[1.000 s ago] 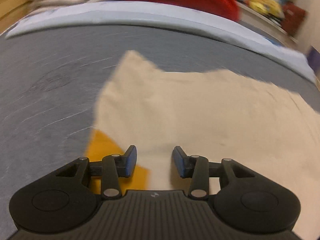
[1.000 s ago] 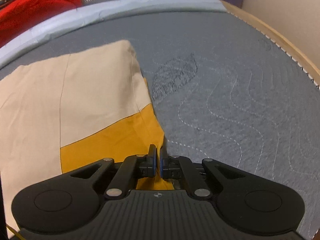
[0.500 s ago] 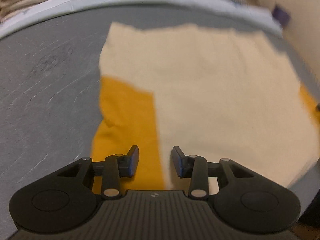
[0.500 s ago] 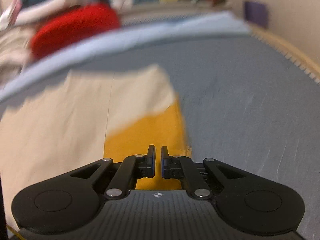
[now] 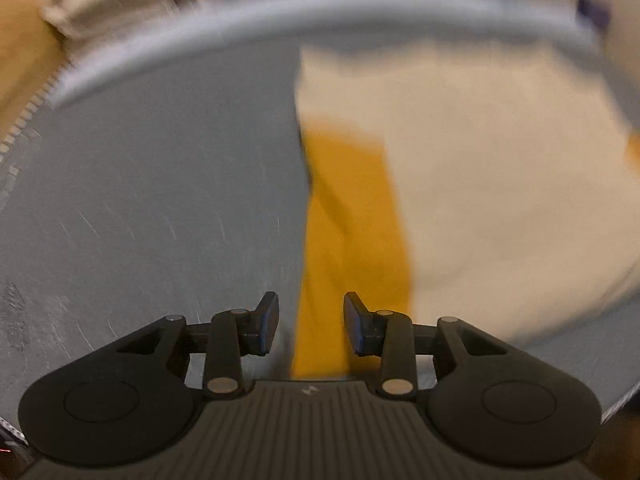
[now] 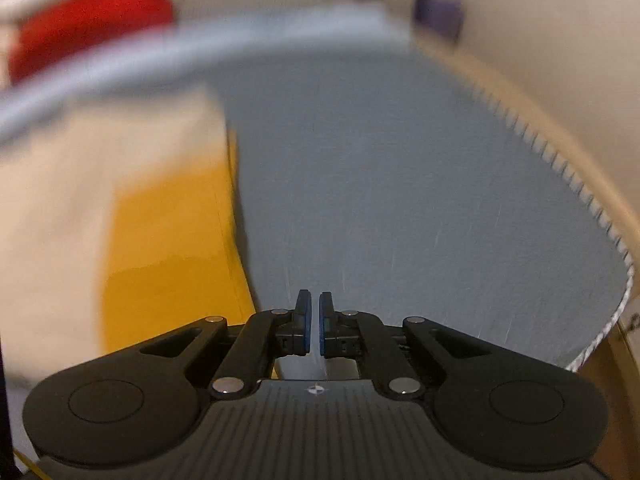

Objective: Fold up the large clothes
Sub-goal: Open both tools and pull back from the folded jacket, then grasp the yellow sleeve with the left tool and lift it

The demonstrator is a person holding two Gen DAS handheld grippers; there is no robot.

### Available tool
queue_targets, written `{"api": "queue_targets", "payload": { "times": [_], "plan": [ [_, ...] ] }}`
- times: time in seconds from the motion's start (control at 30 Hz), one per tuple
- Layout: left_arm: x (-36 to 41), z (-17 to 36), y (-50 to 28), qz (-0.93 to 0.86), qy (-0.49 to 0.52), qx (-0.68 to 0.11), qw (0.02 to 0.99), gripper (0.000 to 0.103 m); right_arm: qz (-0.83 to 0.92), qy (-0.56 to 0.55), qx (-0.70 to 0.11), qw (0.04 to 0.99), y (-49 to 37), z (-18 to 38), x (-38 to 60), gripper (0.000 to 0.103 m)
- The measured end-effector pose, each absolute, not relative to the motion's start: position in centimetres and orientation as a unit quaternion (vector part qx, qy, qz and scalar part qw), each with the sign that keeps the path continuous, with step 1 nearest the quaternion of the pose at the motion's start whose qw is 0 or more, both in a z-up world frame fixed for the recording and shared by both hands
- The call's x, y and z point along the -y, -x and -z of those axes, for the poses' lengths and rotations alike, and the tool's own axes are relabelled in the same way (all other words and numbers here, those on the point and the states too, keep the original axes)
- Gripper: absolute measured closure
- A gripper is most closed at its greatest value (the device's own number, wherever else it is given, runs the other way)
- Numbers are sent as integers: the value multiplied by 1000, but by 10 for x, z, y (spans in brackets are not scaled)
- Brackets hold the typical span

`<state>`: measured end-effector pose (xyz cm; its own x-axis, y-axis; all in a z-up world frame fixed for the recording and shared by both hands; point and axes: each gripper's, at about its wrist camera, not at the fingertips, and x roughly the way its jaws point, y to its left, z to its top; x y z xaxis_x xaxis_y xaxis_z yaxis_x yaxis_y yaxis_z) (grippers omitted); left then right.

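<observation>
On the bed, grey quilt, the garment lies flat: beige body with a mustard sleeve along each side edge. Both frames are motion-blurred.

Left view: the left hand-held gripper is part open, nothing between the pads. The near mustard sleeve runs from 6 to 12 o'clock straight up through the gap, well below the fingers; the beige body spreads off to 1–3 o'clock. The sleeve's long axis roughly matches the gripper's pointing line.

Right view: the right hand-held gripper is closed to a thin slit, holding nothing, bare quilt ahead of it. The garment lies at 9–11 o'clock, its other mustard sleeve nearest, running 7 to 12.

Judgement: the garment sits between the two hands. The left is directly over its sleeve edge, so nearer; the right is off the cloth and must shift toward 9 o'clock and open first.
</observation>
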<state>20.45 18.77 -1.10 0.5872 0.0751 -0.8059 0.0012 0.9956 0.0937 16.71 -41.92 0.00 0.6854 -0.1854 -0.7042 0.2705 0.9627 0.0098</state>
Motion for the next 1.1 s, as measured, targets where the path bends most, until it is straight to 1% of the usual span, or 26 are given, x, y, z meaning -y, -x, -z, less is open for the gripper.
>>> {"api": "queue_targets", "payload": {
  "times": [0.03, 0.07, 0.13, 0.17, 0.23, 0.33, 0.37, 0.4, 0.47, 0.6, 0.67, 0.77, 0.83, 0.9, 0.93, 1.0, 1.1],
  "plan": [
    [-186, -3, -195, -22, -30, -426, 904, 61, 119, -54, -335, 933, -156, -19, 412, 97],
    [-181, -20, -184, -23, -24, -397, 917, 61, 113, -49, -303, 945, -144, -35, 403, 96],
    [-170, -40, -164, -22, -20, -362, 932, 60, 98, -49, -251, 962, -120, -60, 382, 94],
    [-164, -48, -152, -19, -12, -346, 938, 56, 87, -54, -234, 967, -108, -69, 374, 92],
    [-152, -54, -130, -6, 13, -328, 945, 51, 64, -68, -208, 974, -83, -80, 352, 83],
    [-135, -40, -100, 2, 32, -319, 947, 50, 37, -82, -205, 975, -56, -76, 321, 80],
    [-130, -28, -91, -4, 24, -309, 951, 54, 30, -85, -212, 973, -51, -71, 311, 80],
    [-125, -21, -77, -9, 14, -306, 952, 72, 21, -84, -223, 971, -44, -68, 301, 80],
    [-119, -5, -74, -17, 16, -339, 940, 97, 5, -71, -230, 971, -39, -64, 283, 80],
    [-119, 7, -78, 5, 52, -342, 938, 97, -29, -24, -228, 973, -47, -62, 256, 80],
    [-127, 15, -82, 6, 89, -358, 929, 96, -35, -20, -236, 971, -49, -61, 251, 80],
    [-144, 30, -94, -10, 162, -389, 907, 91, -39, -26, -245, 968, -45, -58, 243, 80],
    [-152, 46, -102, -18, 204, -408, 890, 83, -44, -23, -247, 968, -47, -56, 242, 80],
    [-163, 56, -111, -33, 244, -416, 875, 65, -51, -21, -249, 967, -49, -55, 244, 80],
    [-169, 62, -113, -42, 267, -418, 867, 61, -54, -21, -250, 967, -51, -53, 245, 80],
    [-179, 75, -121, -58, 317, -421, 848, 45, -59, -20, -254, 965, -54, -50, 248, 80],
    [-196, 98, -129, -84, 389, -421, 815, 42, -65, -18, -264, 962, -58, -44, 253, 80]
  ]
}}
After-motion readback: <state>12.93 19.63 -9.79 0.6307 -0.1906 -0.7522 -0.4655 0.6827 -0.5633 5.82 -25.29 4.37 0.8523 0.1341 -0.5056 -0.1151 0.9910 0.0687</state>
